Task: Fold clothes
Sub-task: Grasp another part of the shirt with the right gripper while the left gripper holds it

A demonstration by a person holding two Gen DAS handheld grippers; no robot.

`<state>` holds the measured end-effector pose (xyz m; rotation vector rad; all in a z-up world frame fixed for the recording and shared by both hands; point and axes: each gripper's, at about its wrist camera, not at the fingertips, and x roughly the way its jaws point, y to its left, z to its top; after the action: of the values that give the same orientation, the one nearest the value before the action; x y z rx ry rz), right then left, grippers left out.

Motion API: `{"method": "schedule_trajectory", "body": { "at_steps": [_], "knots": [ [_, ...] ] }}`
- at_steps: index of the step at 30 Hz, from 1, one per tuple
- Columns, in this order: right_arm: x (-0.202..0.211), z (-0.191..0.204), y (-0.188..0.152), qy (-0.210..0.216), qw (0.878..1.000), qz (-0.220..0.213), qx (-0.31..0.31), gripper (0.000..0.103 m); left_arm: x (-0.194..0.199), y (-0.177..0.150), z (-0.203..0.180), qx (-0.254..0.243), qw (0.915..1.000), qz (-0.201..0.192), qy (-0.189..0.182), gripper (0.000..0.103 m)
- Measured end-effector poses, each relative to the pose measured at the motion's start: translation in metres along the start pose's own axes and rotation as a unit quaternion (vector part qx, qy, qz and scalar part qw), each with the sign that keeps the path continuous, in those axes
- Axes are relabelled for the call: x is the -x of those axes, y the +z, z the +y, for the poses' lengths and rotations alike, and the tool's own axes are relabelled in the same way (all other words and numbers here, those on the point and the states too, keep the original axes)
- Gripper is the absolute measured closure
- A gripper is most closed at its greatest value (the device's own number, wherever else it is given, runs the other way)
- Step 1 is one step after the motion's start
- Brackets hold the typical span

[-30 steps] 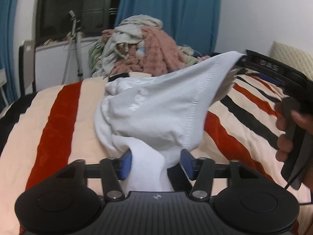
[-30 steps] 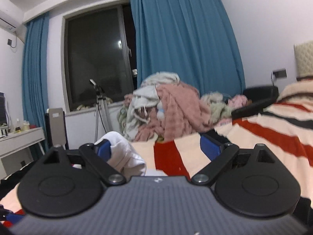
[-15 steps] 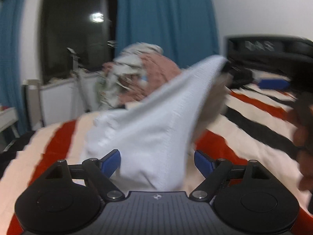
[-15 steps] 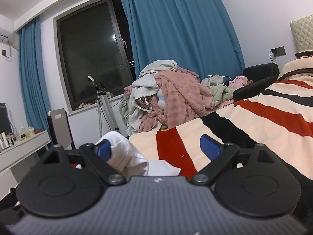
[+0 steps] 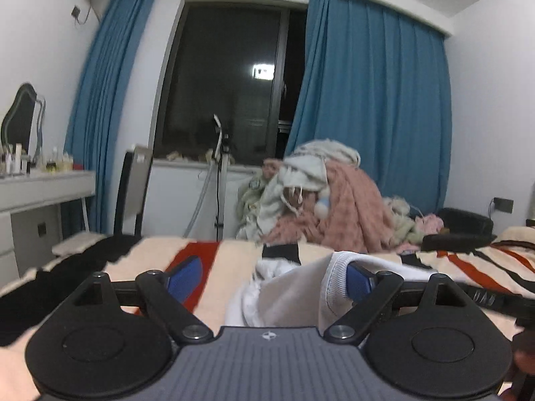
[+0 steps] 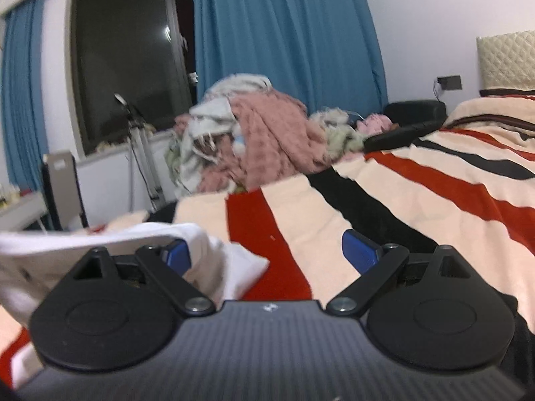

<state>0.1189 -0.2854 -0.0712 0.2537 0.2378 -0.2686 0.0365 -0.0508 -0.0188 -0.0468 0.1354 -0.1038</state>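
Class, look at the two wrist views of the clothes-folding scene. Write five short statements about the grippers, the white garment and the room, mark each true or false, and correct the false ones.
1. The left gripper has its blue-padded fingers spread wide apart. True.
2. The white knit garment lies on a plain grey sheet. False: it lies on a cream blanket with red and black stripes.
3. The right gripper is clamped shut on the garment. False: its jaws are wide apart, with the cloth draped at its left finger.
4. A heap of pink and pale clothes sits beyond the bed, before the blue curtain. True.
5. The window shows bright daylight. False: it is dark outside.
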Motion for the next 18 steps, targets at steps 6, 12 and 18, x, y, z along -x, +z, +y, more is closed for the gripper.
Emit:
{"method": "schedule_trajectory", "body": {
  "at_steps": [6, 12, 18],
  "knots": [
    [0.029, 0.004, 0.027, 0.017, 0.998, -0.063, 0.022, 0.01, 0.002, 0.006, 0.014, 0.018, 0.9996, 0.024, 0.003, 0.013],
    [0.077, 0.014, 0.065, 0.036, 0.984, -0.164, 0.063, 0.01, 0.001, -0.003, 0.014, 0.018, 0.9975, 0.051, -0.046, 0.013],
    [0.091, 0.012, 0.076, -0.007, 0.981, -0.183, 0.071, 0.01, -0.014, -0.033, -0.022, -0.047, 0.9826, 0.14, -0.113, 0.013]
  ]
}}
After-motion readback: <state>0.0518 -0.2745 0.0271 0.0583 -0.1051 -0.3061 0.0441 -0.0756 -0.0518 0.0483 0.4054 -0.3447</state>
